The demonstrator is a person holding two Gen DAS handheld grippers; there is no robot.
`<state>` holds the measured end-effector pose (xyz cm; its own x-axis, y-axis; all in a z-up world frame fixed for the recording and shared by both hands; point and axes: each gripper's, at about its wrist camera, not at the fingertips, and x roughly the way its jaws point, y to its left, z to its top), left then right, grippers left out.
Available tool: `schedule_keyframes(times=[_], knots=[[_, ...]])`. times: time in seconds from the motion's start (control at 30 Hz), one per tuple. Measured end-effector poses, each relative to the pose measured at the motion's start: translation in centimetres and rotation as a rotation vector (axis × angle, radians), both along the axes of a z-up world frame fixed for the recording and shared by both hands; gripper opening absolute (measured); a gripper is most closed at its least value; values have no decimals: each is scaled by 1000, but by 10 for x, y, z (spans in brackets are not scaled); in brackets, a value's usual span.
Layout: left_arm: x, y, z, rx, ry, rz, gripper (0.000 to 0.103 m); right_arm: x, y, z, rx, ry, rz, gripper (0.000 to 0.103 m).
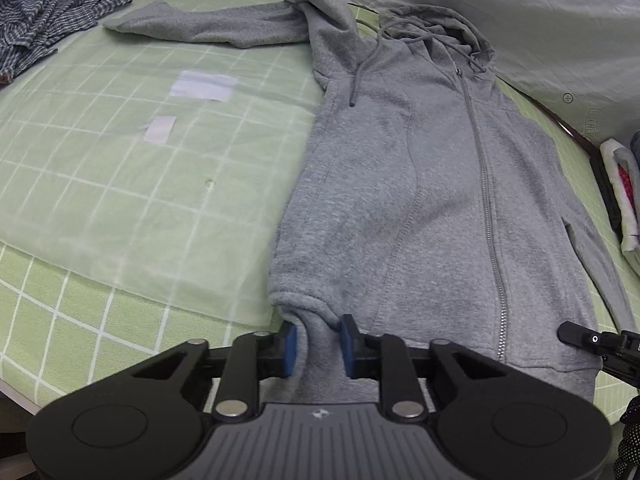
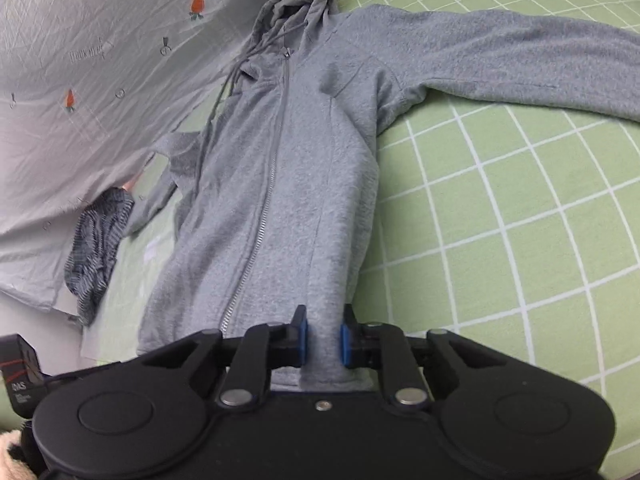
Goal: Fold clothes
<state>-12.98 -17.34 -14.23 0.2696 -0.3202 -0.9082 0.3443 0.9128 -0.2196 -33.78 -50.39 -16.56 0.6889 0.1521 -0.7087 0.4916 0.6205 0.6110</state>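
A grey zip-up hoodie (image 1: 432, 184) lies flat, front up, on a green checked bed sheet (image 1: 120, 208), hood at the far end. Its left sleeve (image 1: 208, 28) stretches out to the left. My left gripper (image 1: 319, 344) is shut on the hem at the hoodie's bottom left corner, cloth bunched between the blue pads. In the right wrist view the hoodie (image 2: 288, 184) runs away from me, one sleeve (image 2: 500, 64) stretched right. My right gripper (image 2: 323, 338) is shut on the hem at the bottom right corner.
A blue checked garment (image 1: 48, 16) lies crumpled at the far left; it also shows in the right wrist view (image 2: 96, 248). A pale printed sheet (image 2: 100, 60) hangs behind the bed. A translucent plastic sheet (image 1: 132, 184) covers the bed left of the hoodie. More clothes (image 1: 624, 184) sit at the right edge.
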Motion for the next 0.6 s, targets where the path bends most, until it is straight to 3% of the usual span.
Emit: schedule_keyframes(times=[0.13,0.2,0.27,0.37,0.43,0.5,0.6], knots=[[-4,10,0,-14,35,20,8,-29,-14,26,164,-187,-95,14],[-6,15,0,-21,52,31,10,-42,-20,29,200,-210,-151,15],[-8,19,1,-28,69,41,14,-38,-17,29,111,-151,-135,17],[-11,27,1,-38,96,56,12,-30,-12,30,-27,-59,-110,24],[-14,31,5,-71,85,82,18,-25,-9,31,-118,2,-93,44],[-15,32,10,-75,58,105,34,-21,-5,31,-210,63,-76,57],[-15,31,17,-65,12,136,44,-13,0,32,-347,155,-50,77]])
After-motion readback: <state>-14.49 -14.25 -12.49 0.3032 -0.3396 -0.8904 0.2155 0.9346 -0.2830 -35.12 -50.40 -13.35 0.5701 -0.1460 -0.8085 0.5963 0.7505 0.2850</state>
